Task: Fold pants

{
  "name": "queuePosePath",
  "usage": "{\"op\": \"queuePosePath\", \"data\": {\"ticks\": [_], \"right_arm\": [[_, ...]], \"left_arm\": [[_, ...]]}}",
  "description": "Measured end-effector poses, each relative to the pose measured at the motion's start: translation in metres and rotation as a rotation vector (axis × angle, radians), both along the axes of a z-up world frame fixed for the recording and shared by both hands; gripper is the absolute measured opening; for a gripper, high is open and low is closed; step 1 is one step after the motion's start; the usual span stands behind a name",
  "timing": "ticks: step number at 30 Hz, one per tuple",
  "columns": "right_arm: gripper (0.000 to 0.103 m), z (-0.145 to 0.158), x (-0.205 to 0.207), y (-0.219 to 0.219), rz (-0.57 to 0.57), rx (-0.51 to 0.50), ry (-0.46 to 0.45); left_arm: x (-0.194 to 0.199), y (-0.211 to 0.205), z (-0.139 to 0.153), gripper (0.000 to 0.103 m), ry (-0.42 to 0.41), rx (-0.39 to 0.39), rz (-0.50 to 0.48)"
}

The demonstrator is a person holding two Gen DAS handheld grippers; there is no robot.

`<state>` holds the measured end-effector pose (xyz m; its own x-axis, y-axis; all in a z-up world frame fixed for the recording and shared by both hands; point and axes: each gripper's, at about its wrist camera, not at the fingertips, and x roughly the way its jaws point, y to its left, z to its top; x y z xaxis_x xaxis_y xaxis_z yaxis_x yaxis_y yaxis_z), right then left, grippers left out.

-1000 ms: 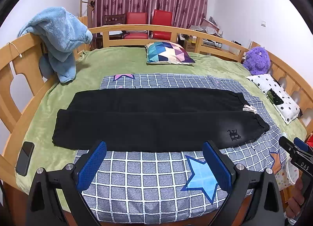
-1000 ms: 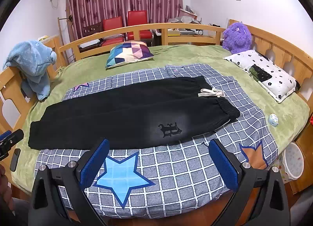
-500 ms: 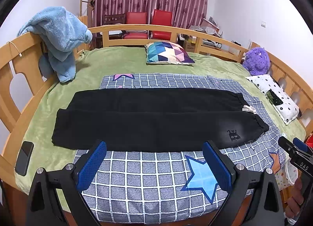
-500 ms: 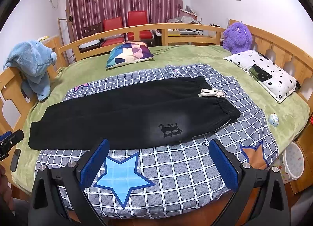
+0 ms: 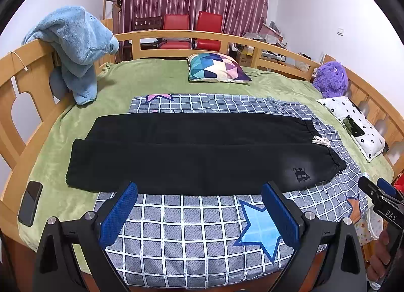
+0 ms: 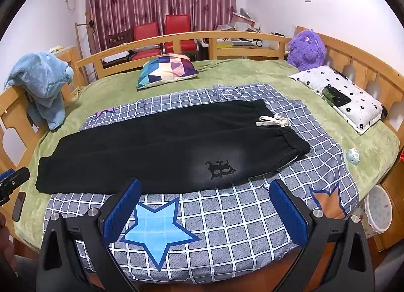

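Black pants (image 5: pixel 197 153) lie flat across a grey checked blanket (image 5: pixel 202 231) on the bed, legs side by side, cuffs to the left, waistband with a white drawstring (image 5: pixel 320 140) to the right. They also show in the right wrist view (image 6: pixel 161 148), with the drawstring (image 6: pixel 272 121) and a dark logo (image 6: pixel 219 168). My left gripper (image 5: pixel 199 208) is open and empty, hovering in front of the pants' near edge. My right gripper (image 6: pixel 204 206) is open and empty, in front of the waist end.
A wooden rail (image 5: pixel 192 37) rings the bed. A blue towel (image 5: pixel 75 47) hangs on it at left. A colourful pillow (image 5: pixel 217 67), a purple plush (image 5: pixel 330 80) and a dotted pillow (image 5: pixel 353 125) lie behind and right. A phone (image 5: pixel 30 202) lies at the left edge.
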<state>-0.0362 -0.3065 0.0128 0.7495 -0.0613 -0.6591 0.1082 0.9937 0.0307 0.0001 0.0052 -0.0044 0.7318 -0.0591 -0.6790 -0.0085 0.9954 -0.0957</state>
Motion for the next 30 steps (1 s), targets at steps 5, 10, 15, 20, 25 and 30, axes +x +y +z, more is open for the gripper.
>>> {"op": "queuePosePath", "data": {"ticks": [5,10,15,20,25,30], "right_arm": [[0.1,0.0,0.001,0.001,-0.001,0.002,0.001],[0.1,-0.001,0.002,0.001,-0.01,0.0,-0.001],[0.1,-0.005,0.008,0.002,-0.017,0.017,-0.01],[0.1,-0.009,0.019,0.004,-0.014,0.033,-0.042],[0.099,-0.013,0.048,0.013,0.025,0.039,0.008],[0.099,-0.002,0.075,0.021,0.084,-0.024,0.004]], "left_arm": [[0.0,0.0,0.0,0.1,0.0,-0.004,0.0],[0.003,0.0,0.0,0.1,0.001,-0.012,-0.008],[0.01,0.0,-0.003,0.1,-0.006,0.01,0.029],[0.029,0.008,-0.009,0.1,0.008,-0.005,0.059],[0.061,0.022,-0.013,0.099,0.037,-0.045,0.065],[0.086,0.034,-0.008,0.099,0.024,0.012,0.023]]}}
